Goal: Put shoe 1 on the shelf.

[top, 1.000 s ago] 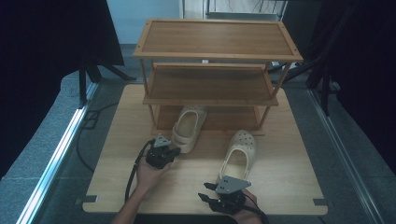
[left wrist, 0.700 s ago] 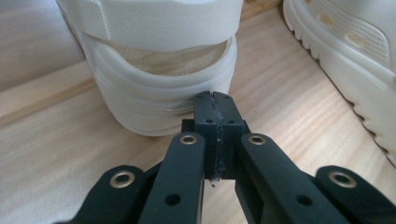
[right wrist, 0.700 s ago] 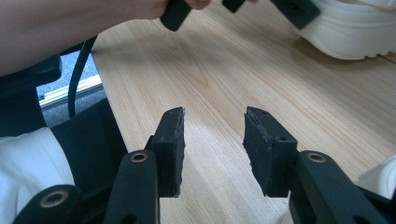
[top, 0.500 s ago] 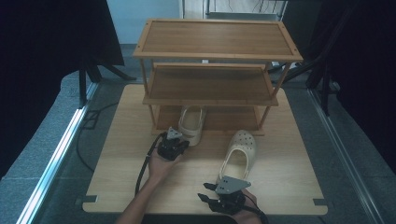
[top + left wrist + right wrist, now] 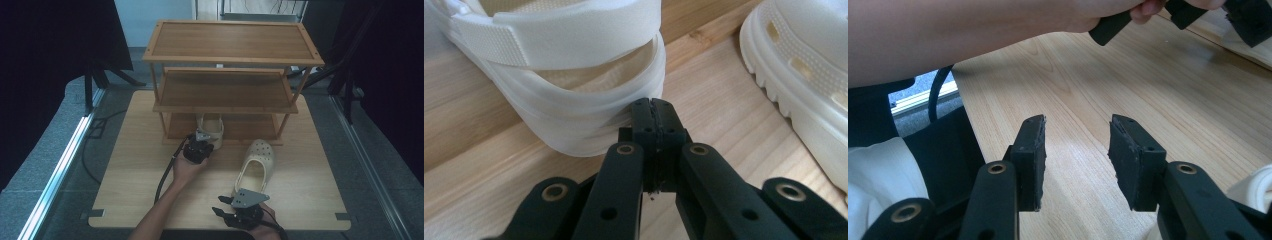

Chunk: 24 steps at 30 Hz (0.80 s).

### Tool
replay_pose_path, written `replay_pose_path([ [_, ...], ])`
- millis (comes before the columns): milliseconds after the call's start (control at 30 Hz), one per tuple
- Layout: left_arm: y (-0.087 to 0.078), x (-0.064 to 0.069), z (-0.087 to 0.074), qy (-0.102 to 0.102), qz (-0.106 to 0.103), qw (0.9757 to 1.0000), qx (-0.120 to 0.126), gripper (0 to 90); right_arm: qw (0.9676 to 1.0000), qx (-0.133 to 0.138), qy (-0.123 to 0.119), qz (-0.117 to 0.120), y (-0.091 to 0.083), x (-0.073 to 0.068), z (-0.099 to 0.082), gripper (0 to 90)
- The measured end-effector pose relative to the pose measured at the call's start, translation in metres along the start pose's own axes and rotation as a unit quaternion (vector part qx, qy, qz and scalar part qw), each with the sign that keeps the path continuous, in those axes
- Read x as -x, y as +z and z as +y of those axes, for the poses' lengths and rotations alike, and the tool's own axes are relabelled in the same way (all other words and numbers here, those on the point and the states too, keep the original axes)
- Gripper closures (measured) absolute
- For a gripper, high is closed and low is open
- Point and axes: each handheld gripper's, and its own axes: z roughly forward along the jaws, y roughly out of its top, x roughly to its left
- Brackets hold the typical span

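A cream clog (image 5: 210,125) lies toe-first on the lowest level of the wooden shoe rack (image 5: 232,42), with its heel sticking out toward me. My left gripper (image 5: 202,142) is shut, and its tips (image 5: 653,107) rest against that heel (image 5: 574,115) with nothing between the jaws. A second cream clog (image 5: 256,162) lies on the table to the right, and its side also appears as the clog (image 5: 804,75) in the left gripper view. Near the front edge, my right gripper (image 5: 220,205) stands open over bare wood (image 5: 1075,145), holding nothing.
The rack has three levels; its top and middle shelves (image 5: 225,90) are bare. The person's left forearm (image 5: 973,35) crosses in front of the right gripper. The light wooden table (image 5: 310,190) ends close to me, and a grey floor with a metal rail (image 5: 60,165) lies on the left.
The left hand and its shut gripper moved away from me toward the rack. The clog in front of it slid further in under the middle shelf. The right gripper stayed in place.
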Motion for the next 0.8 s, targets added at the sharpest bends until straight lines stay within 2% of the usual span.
replay_pose_path([
  [167,0.003,0.0,0.001,0.001,0.001,1.0,0.006,89.8,1.0,0.0,0.0,0.0,0.0,0.0,0.0,58.7],
  [267,-0.001,0.001,-0.001,0.005,-0.004,0.9999,0.008,85.3,1.0,0.002,-0.001,-0.001,-0.001,0.0,0.0,59.1],
  [300,-0.006,0.0,-0.003,0.005,-0.008,0.9999,0.013,81.6,1.0,0.003,0.0,-0.002,-0.002,0.0,0.001,59.5],
  [333,-0.01,0.0,-0.004,0.008,-0.008,0.9998,0.014,81.6,1.0,0.003,0.0,-0.002,-0.002,0.0,0.001,59.5],
  [367,-0.021,-0.002,-0.008,0.009,-0.011,0.9998,0.013,77.2,1.0,0.006,0.002,-0.004,-0.003,0.001,0.001,59.9],
  [400,-0.021,-0.002,-0.008,0.009,-0.011,0.9998,0.013,74.0,1.0,0.006,0.002,-0.004,-0.003,0.001,0.001,59.9],
  [467,-0.039,-0.005,-0.019,-0.001,-0.02,0.9996,0.021,67.5,0.9999,0.011,0.004,-0.008,-0.004,0.003,0.001,61.1],
  [500,-0.039,-0.005,-0.019,-0.001,-0.02,0.9996,0.021,63.3,0.9999,0.011,0.004,-0.008,-0.004,0.003,0.001,61.1],
  [533,-0.045,-0.007,-0.024,-0.006,-0.023,0.9995,0.02,63.3,0.9999,0.013,0.005,-0.01,-0.005,0.003,0.001,62.2],
  [567,-0.055,-0.01,-0.034,-0.017,-0.027,0.9993,0.018,55.0,0.9998,0.015,0.003,-0.012,-0.005,0.002,0.002,65.0],
  [600,-0.055,-0.01,-0.034,-0.017,-0.027,0.9993,0.018,53.1,0.9998,0.015,0.003,-0.012,-0.005,0.002,0.002,65.0],
  [667,-0.064,-0.012,-0.045,-0.023,-0.028,0.9992,0.019,49.8,0.9997,0.016,-0.004,-0.017,-0.005,-0.001,0.003,70.5],
  [700,-0.069,-0.014,-0.049,-0.023,-0.03,0.9991,0.02,49.8,0.9997,0.016,-0.004,-0.017,-0.005,-0.001,0.003,70.5],
  [767,-0.079,-0.015,-0.059,-0.029,-0.04,0.9983,0.03,49.2,0.9996,0.018,-0.009,-0.022,-0.006,-0.002,0.005,76.5],
  [800,-0.084,-0.015,-0.063,-0.031,-0.038,0.9983,0.033,47.8,0.9994,0.021,-0.007,-0.026,-0.008,-0.002,0.006,82.3],
])
